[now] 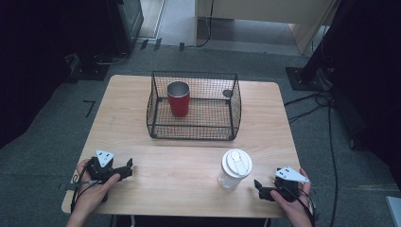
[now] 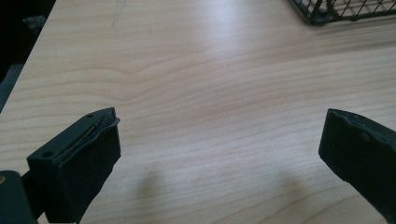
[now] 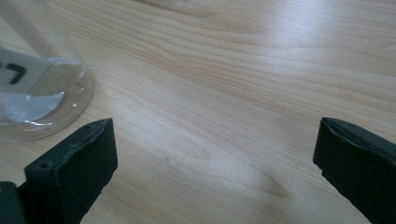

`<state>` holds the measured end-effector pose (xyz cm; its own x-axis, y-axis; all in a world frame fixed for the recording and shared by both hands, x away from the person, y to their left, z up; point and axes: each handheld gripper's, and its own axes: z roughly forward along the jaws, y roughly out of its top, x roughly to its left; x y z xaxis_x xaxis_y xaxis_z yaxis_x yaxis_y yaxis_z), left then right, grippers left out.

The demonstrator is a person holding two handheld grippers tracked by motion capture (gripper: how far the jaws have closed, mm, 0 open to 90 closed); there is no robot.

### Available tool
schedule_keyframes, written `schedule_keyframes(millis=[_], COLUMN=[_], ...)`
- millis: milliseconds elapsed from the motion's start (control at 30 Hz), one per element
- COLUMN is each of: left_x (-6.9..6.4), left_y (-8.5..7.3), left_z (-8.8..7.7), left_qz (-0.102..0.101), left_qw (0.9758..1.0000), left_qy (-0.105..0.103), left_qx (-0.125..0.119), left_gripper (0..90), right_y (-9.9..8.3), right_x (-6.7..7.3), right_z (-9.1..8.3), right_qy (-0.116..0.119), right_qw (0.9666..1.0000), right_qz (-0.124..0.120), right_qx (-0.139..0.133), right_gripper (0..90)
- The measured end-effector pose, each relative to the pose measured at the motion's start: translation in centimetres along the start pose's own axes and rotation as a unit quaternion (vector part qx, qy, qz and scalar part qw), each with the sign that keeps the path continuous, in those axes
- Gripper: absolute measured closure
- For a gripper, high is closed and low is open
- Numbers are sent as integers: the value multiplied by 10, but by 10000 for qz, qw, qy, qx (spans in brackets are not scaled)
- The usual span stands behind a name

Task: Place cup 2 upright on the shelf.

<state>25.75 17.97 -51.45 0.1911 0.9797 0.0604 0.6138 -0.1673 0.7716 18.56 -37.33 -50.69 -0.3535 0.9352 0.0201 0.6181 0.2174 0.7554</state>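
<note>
Nothing is grasped yet: your right gripper (image 1: 259, 185) rests wide open with the clear lidded cup (image 1: 235, 169) just off its left jaw, untouched. Your left gripper (image 1: 128, 166) gapes empty too. Ahead, the wire basket (image 1: 194, 132) already holds a red tumbler (image 1: 178, 98).

Wire basket (image 1: 194, 127) and red cup (image 1: 178, 98) at the far side of the tabletop (image 1: 189, 161)

The black mesh basket sits toward the back of the pale wood tabletop, open at the top. The red cup stands upright inside its left half, its silvery inside showing. A small dark round object (image 1: 227, 93) lies in the back right corner. Black cables (image 1: 326, 123) trail over the grey floor (image 1: 42, 156) to the right.
</note>
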Motion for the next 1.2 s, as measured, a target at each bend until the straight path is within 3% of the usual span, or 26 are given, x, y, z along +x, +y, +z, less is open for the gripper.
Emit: schedule_keyframes(millis=[233,400,600,767,1000,1200], left_x=[5,8,10,10,10,10], left_y=[-3,-3,-3,-3,-3,-4], left_z=[1,3,4,4,4,4], left_qz=[-62,-21,-116,-116,-117,-123], left_qw=[9997,9981,9976,9976,9976,9976], left_qy=[-42,-162,-232,-232,-231,-226], left_qx=[247,599,639,639,640,639], left_gripper=[0,0,0,0,0,0], right_y=[1,1,3,6,15,22], right_x=[9,14,26,40,52,61], right_z=[-1,-2,-6,-5,-4,-2], right_qy=[207,405,735,989,1291,1255], right_qw=[9997,9990,9959,9930,9897,9901], right_qz=[-155,-168,-518,-634,-572,-531], right_qx=[-10,-47,-115,-115,-239,-327], right_gripper=[0,0,0,0,0,0])
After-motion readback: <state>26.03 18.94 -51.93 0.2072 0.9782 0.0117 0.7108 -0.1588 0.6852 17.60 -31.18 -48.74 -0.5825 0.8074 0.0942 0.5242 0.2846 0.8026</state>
